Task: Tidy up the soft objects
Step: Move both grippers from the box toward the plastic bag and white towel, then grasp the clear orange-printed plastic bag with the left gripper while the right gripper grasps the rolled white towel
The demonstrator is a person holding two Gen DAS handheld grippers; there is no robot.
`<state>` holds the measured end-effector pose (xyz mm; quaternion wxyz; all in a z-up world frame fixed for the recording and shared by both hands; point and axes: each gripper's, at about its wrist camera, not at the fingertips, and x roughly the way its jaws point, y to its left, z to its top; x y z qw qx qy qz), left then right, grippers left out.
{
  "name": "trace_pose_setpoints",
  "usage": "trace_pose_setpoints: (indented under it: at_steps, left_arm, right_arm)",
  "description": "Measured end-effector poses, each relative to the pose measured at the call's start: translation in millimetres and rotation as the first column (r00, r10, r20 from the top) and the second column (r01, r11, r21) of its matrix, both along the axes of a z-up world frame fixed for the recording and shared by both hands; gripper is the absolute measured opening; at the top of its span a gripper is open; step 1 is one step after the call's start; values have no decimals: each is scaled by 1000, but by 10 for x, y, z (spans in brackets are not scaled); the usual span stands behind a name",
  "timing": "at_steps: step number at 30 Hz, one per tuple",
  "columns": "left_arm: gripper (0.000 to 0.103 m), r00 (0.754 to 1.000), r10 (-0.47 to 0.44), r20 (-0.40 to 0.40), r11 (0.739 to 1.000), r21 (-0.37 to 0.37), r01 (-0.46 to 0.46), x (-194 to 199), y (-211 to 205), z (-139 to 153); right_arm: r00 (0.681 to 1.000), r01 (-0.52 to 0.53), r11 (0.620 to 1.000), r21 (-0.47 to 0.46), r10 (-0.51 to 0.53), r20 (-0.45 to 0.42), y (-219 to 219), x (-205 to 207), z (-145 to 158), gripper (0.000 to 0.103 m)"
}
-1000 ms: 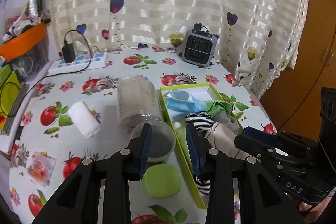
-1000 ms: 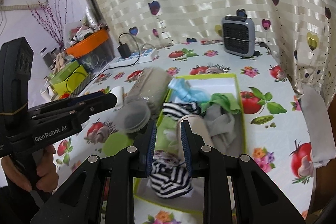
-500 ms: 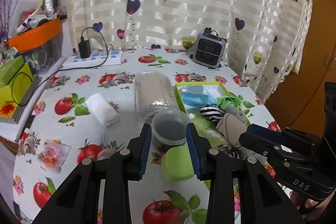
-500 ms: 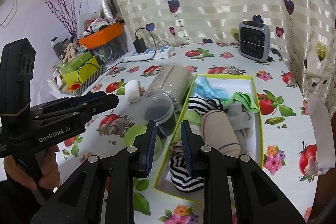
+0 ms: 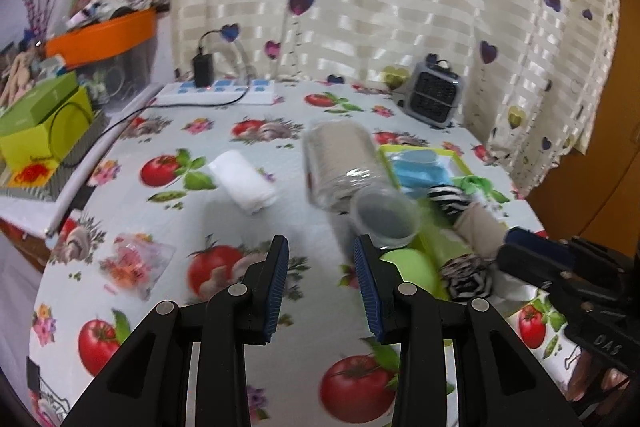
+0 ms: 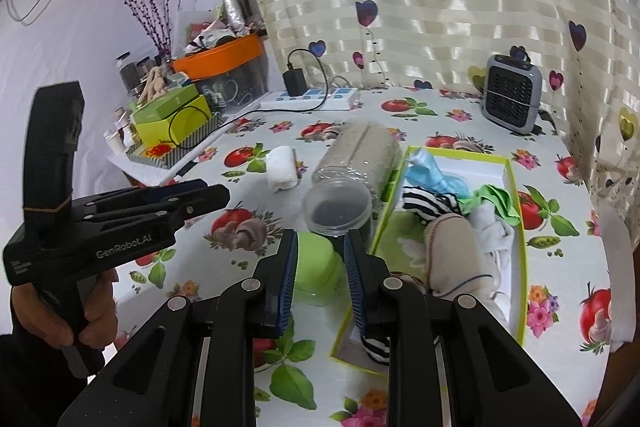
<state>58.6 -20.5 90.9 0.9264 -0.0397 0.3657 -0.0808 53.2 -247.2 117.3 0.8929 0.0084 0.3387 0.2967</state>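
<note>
A yellow-green box point(image 6: 515, 187) on the table holds rolled socks: a beige roll point(image 6: 456, 247), a striped pair point(image 6: 428, 203), blue point(image 6: 432, 175) and green point(image 6: 496, 197) ones. The box point(image 5: 460, 161) also shows at the right of the left wrist view. A white rolled sock point(image 5: 244, 181) point(image 6: 282, 169) lies alone on the tablecloth, left of a clear jar point(image 5: 344, 163) point(image 6: 360, 163) lying on its side. My left gripper point(image 5: 320, 267) is open and empty above the cloth, short of the white sock. My right gripper point(image 6: 320, 261) is open and empty over a green lid point(image 6: 318, 269).
A small grey heater point(image 6: 512, 95) and a power strip point(image 6: 312, 97) stand at the back by the curtain. An orange tub point(image 6: 220, 57) and green boxes point(image 6: 172, 115) crowd the left side. A small plastic packet point(image 5: 134, 261) lies at front left.
Both grippers have pulled back and swung left, away from the box. The left gripper now points at open cloth near the white sock; the right gripper sits over the green lid.
</note>
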Motion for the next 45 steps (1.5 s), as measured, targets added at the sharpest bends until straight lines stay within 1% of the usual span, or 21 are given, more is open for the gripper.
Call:
trace_pose_setpoints:
  at_steps: [1, 3, 4, 5, 8, 19, 25, 29, 33, 40, 43, 45]
  left_arm:
    - [33, 1000, 12, -6, 1000, 0, -12, -5, 56, -25]
    - [33, 999, 41, -16, 999, 1, -41, -15, 172, -77]
    - [33, 998, 51, -23, 999, -3, -51, -10, 227, -98]
    - [33, 997, 65, -32, 998, -6, -65, -13, 291, -125]
    - [33, 994, 99, -45, 995, -11, -100, -18, 459, -183]
    - [33, 979, 193, -69, 981, -15, -195, -34, 875, -291]
    - [33, 959, 265, -104, 962, -30, -270, 4, 1188, -421]
    - [33, 938, 317, -139, 945, -38, -325, 54, 1406, -547]
    - [33, 924, 348, -161, 931, -56, -360, 93, 1573, -653]
    - [34, 910, 371, -185, 919, -71, -389, 238, 1710, -785]
    - [34, 907, 382, -175, 915, -66, -398, 281, 1749, -813]
    - [38, 904, 394, -166, 911, -62, -408, 288, 1793, -818]
  right_arm:
    - [1000, -6, 1000, -2, 6, 3, 26, -11, 2, 25]
    - [1000, -15, 1000, -4, 15, 6, 66, -27, 6, 31]
    - [1000, -18, 1000, -4, 18, 8, 86, -33, 7, 38]
    - [1000, -23, 1000, -3, 23, 11, 109, -37, 8, 42]
    - [999, -40, 999, -1, 40, 14, 172, -47, 5, 43]
    - [996, -91, 996, -26, 91, 6, 391, -31, -30, 43]
    - [993, -117, 992, -36, 117, 8, 495, -3, -32, 43]
    - [990, -138, 990, -43, 138, 2, 572, 24, -55, 43]
    - [988, -154, 987, -51, 154, -2, 644, 52, -73, 43]
    - [984, -178, 982, -67, 178, -3, 768, 110, -75, 43]
    - [981, -193, 978, -81, 194, 3, 840, 123, -54, 43]
    - [979, -204, 975, -91, 205, 8, 894, 142, -36, 43]
